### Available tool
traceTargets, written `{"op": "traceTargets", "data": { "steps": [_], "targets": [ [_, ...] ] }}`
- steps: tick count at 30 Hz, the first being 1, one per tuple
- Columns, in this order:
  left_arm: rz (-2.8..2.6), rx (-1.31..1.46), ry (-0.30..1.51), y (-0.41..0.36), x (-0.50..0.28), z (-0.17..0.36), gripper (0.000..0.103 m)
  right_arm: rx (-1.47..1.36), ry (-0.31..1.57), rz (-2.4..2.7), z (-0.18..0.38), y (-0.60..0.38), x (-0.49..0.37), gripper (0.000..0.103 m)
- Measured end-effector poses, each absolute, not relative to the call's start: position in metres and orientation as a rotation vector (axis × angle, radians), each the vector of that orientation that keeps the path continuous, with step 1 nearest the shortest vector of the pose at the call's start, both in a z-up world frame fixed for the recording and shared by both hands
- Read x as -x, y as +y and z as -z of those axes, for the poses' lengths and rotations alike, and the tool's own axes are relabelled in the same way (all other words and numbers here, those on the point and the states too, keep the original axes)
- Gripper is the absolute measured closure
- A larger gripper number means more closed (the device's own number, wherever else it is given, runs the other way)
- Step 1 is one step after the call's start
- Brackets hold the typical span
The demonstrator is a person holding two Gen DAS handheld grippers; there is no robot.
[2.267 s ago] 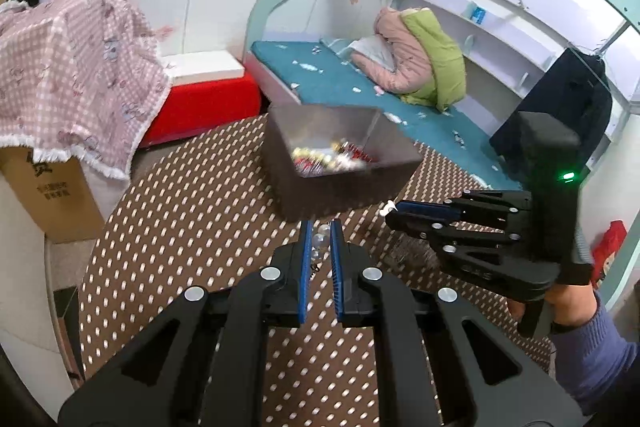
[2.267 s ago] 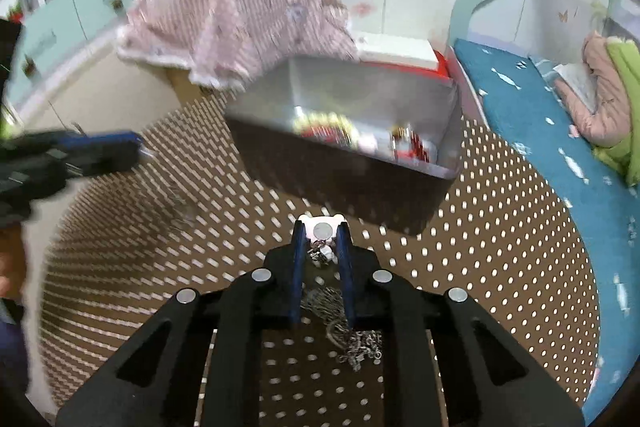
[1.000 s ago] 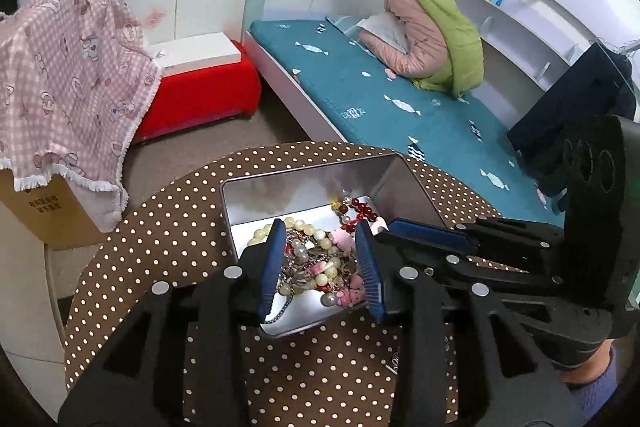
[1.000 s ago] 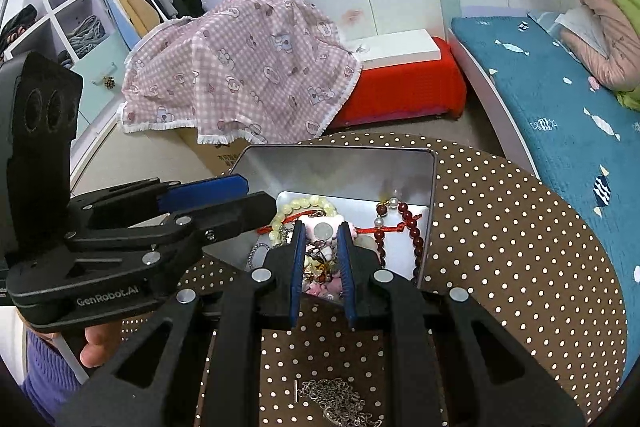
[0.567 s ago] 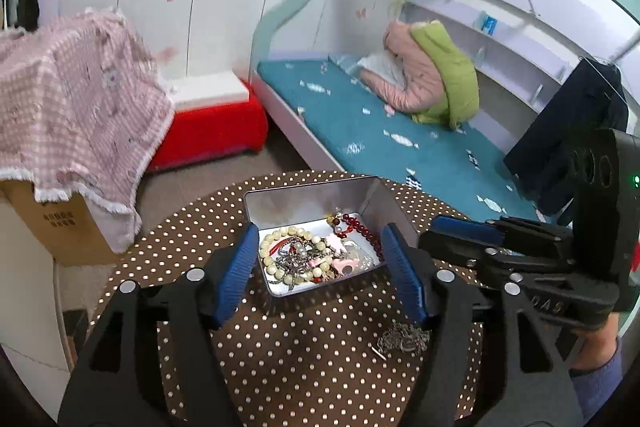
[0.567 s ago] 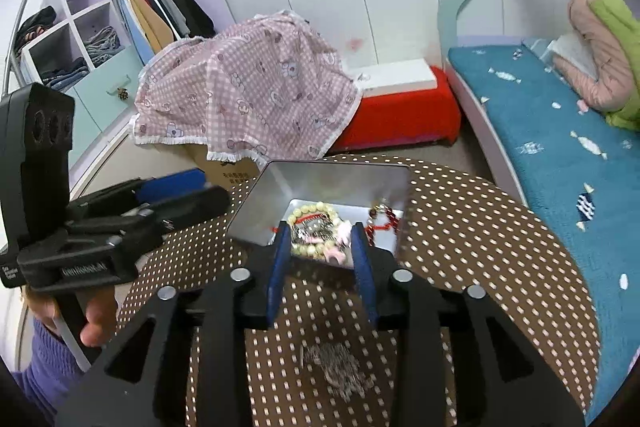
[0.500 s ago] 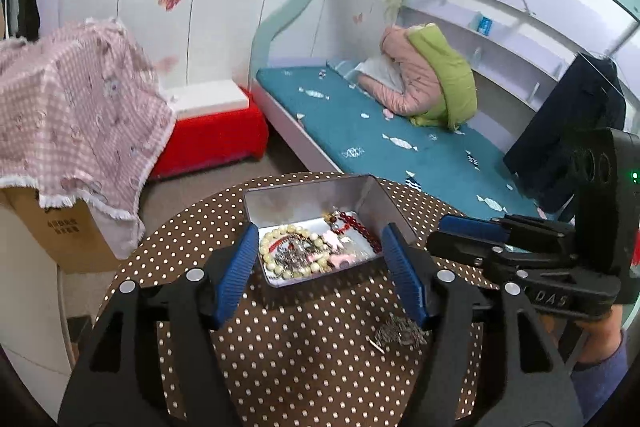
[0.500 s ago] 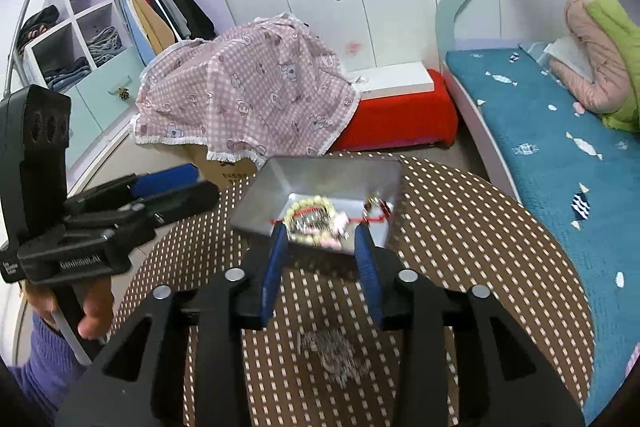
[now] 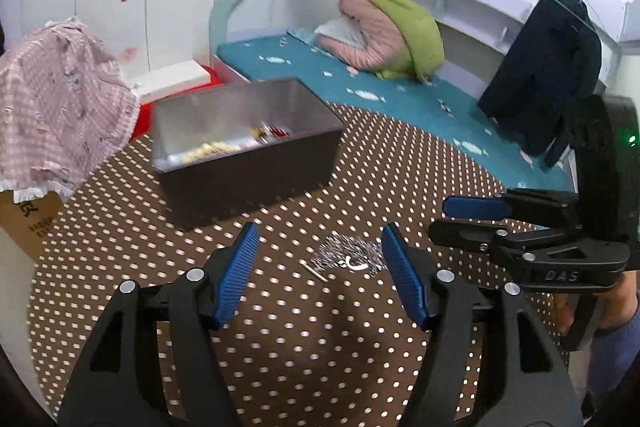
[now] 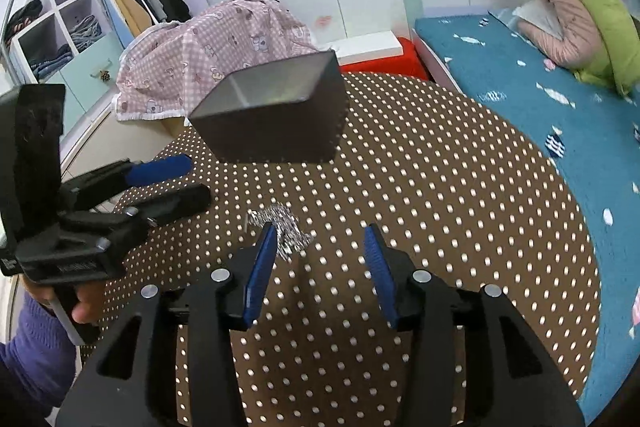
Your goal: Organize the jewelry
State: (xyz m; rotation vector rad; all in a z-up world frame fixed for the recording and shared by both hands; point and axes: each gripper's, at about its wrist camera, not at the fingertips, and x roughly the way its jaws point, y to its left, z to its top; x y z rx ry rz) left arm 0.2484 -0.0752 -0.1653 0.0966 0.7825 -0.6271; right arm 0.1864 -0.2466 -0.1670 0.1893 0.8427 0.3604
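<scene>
Left wrist view shows the left hand-held gripper with its jaws spread, having just been opening, and nothing is pinched; the silver chain lies loose on the dotted tabletop between the blue pads. The right hand-held gripper has also just been opening and is empty, its left pad just beside the same chain. The metal box stands behind, already holding beads and bracelets. I judge that both grippers point down at the chain because it is the last piece to collect.
</scene>
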Motion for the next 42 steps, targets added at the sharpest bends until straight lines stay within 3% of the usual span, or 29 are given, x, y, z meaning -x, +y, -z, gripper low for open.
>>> {"op": "traceTargets", "data": {
  "steps": [12, 14, 21, 29, 35, 42],
  "targets": [
    [0.696, -0.189, 0.850, -0.133, -0.240, 0.191, 0.066, -0.251, 0.852, -0.350, 0.179, -0.272, -0.175, 0.056],
    [0.693, -0.185, 0.870, -0.135, -0.243, 0.195, 0.074, -0.262, 0.850, -0.354, 0.179, -0.274, -0.174, 0.056],
    [0.673, -0.196, 0.889, -0.136, -0.247, 0.199, 0.077, -0.266, 0.849, -0.363, 0.178, -0.278, -0.173, 0.053],
    [0.639, -0.228, 0.899, -0.141, -0.251, 0.202, 0.099, -0.262, 0.848, -0.370, 0.175, -0.274, -0.173, 0.052],
    [0.642, -0.176, 0.894, -0.121, -0.248, 0.199, 0.099, -0.257, 0.855, -0.367, 0.175, -0.269, -0.172, 0.052],
    [0.659, -0.058, 0.788, -0.070, -0.238, 0.151, 0.099, -0.228, 0.857, -0.378, 0.171, -0.255, -0.174, 0.051]
  ]
}}
